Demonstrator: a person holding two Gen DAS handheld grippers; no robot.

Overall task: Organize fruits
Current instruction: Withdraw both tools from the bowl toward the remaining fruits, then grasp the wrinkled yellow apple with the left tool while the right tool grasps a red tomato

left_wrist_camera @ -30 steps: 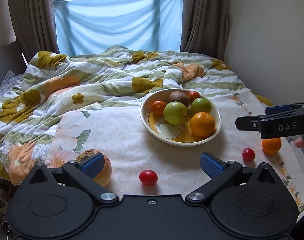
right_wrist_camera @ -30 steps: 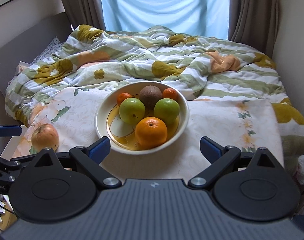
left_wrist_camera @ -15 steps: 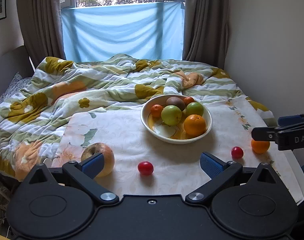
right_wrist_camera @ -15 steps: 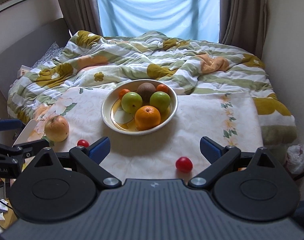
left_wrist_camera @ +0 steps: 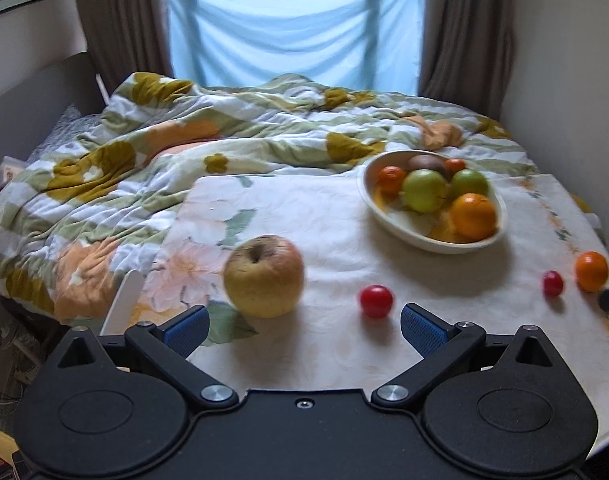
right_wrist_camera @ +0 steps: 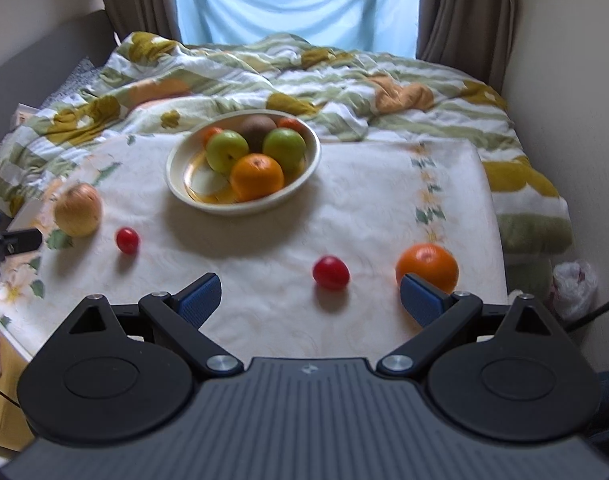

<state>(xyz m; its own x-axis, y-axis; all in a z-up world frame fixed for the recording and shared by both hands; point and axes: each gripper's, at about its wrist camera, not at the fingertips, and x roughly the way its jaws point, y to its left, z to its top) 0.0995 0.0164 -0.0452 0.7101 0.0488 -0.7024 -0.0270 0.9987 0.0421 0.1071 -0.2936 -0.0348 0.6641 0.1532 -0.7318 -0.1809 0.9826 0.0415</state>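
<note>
1. The left gripper (left_wrist_camera: pixel 302 330) hangs with its jaws spread wide and nothing between them, low over the near edge of a white floral cloth (left_wrist_camera: pixel 328 220) that covers the counter beside a bed.
2. From the left wrist view, a large yellow-red apple (left_wrist_camera: pixel 264 276) lies on the cloth just beyond the left blue pad, with its stem dimple facing up. This view alone shows that dimple clearly; in the right wrist view the apple (right_wrist_camera: pixel 78 210) is a small blurred shape at the far left.
3. Right of the apple lies a red cherry tomato (left_wrist_camera: pixel 376 301), close in front of the left gripper's right pad.
4. A cream bowl (left_wrist_camera: pixel 388 216) sits farther back and right, holding two green apples, a large orange, a brownish kiwi and two small orange fruits.
5. At the left view's right edge a second cherry tomato (left_wrist_camera: pixel 552 283) and a loose orange (left_wrist_camera: pixel 591 271) lie near each other, small and close to the cloth's edge.
6. The right gripper (right_wrist_camera: pixel 310 294) is likewise wide open and empty. Its view brings that tomato (right_wrist_camera: pixel 331 273) and orange (right_wrist_camera: pixel 427 267) up close, with the orange just behind its right pad.
7. Only the right view shows a white plastic bag (right_wrist_camera: pixel 575 284) down between the bed and the wall.
8. The rumpled floral duvet (right_wrist_camera: pixel 328 72) fills the background.
</note>
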